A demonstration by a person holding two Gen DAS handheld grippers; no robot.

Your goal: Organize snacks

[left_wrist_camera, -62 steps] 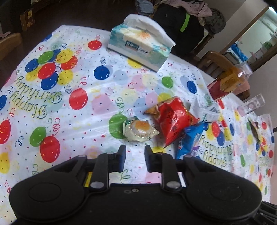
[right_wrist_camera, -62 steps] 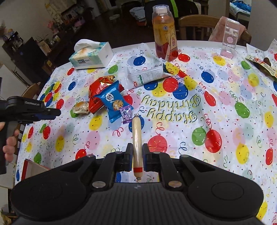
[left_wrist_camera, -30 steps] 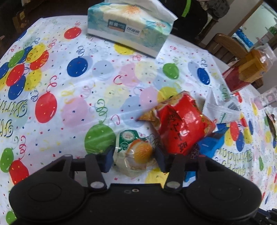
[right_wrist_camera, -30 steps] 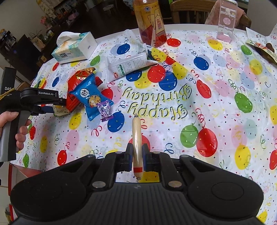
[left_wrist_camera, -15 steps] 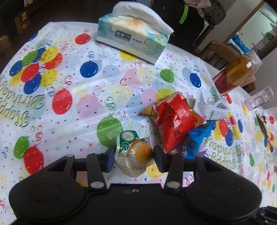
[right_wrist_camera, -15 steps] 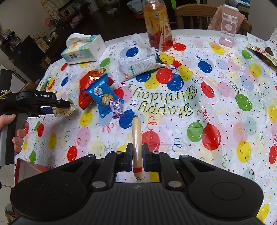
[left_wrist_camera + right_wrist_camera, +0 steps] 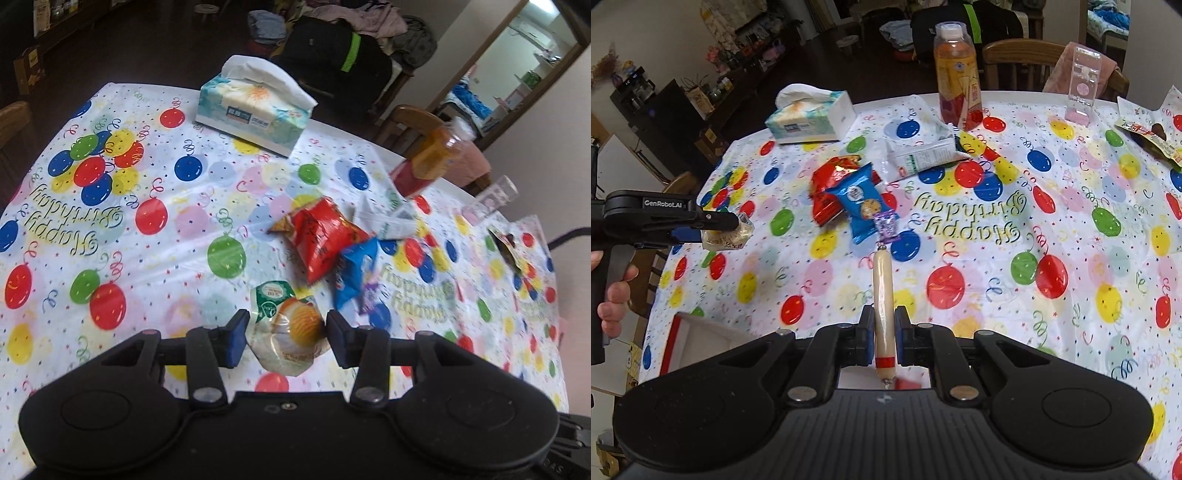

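Observation:
My left gripper (image 7: 284, 332) is shut on a clear packet with an orange round snack (image 7: 291, 328), held above the table. The right wrist view shows the same packet (image 7: 729, 234) in that gripper at far left. My right gripper (image 7: 884, 334) is shut on a pale sausage stick (image 7: 882, 295) with a red band, pointing forward. A red snack bag (image 7: 321, 232), a blue cookie packet (image 7: 860, 201) and a small purple candy (image 7: 886, 225) lie together mid-table. A white-and-red box (image 7: 698, 328) sits at the near left edge.
A tissue box (image 7: 809, 118) stands at the back left, a white pouch (image 7: 923, 157) and an orange drink bottle (image 7: 958, 81) behind the snacks. A clear stand (image 7: 1082, 85) and an opened wrapper (image 7: 1148, 136) are far right. A hand (image 7: 613, 299) holds the left gripper.
The left gripper closed around the orange snack packet, lifted it off the table and drew back. The right gripper kept the sausage and pulled back toward the near edge; the box came into view.

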